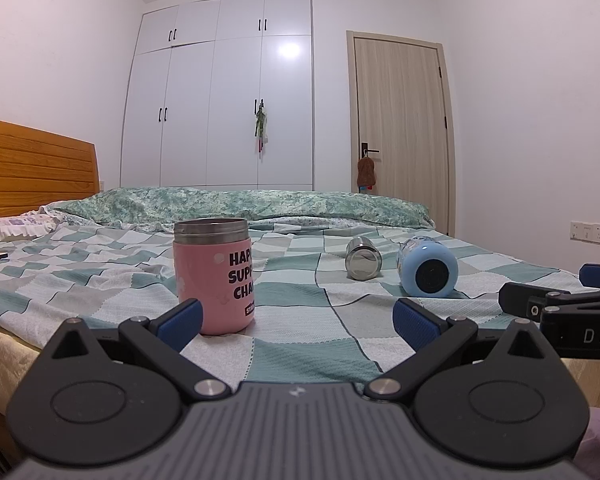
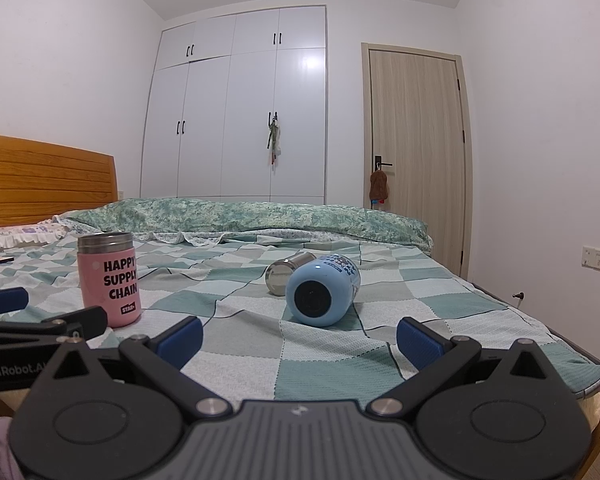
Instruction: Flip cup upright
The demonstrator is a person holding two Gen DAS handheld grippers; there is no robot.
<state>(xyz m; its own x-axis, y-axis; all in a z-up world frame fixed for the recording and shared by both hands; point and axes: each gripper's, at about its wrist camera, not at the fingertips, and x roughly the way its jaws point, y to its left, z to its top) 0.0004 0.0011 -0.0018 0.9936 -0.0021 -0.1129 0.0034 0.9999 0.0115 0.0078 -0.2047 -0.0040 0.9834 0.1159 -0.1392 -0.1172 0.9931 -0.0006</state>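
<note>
The light-blue cylindrical cup lies on its side on the checked teal-and-white bed cover, straight ahead of the right gripper and just beyond its blue-padded fingertips, with its dark recessed base turned toward the camera and its printed body pointing away. It looks like a painted, insulated metal cup: rigid, smooth and likely a little slippery, moderately light if empty, and free to roll on the soft, wrinkled bedding. A hold across the round body near its middle seems the safest judgement, since the base end offers only a curved edge; the soft mattress may give under any push. The right gripper stands wide apart and holds nothing. The left gripper is likewise spread wide and empty, with the upright pink metal cup lettered "HAPPY SUPPLY CHAIN" just ahead of its left finger. From the left wrist view the blue cup sits ahead and to the right, well apart, and a small bare steel cup lying on its side shows clear of it, to its left. The right wrist view half hides that steel cup behind the blue 1, but shows the blue cup's printed side and the pink cup's full lettering.
</note>
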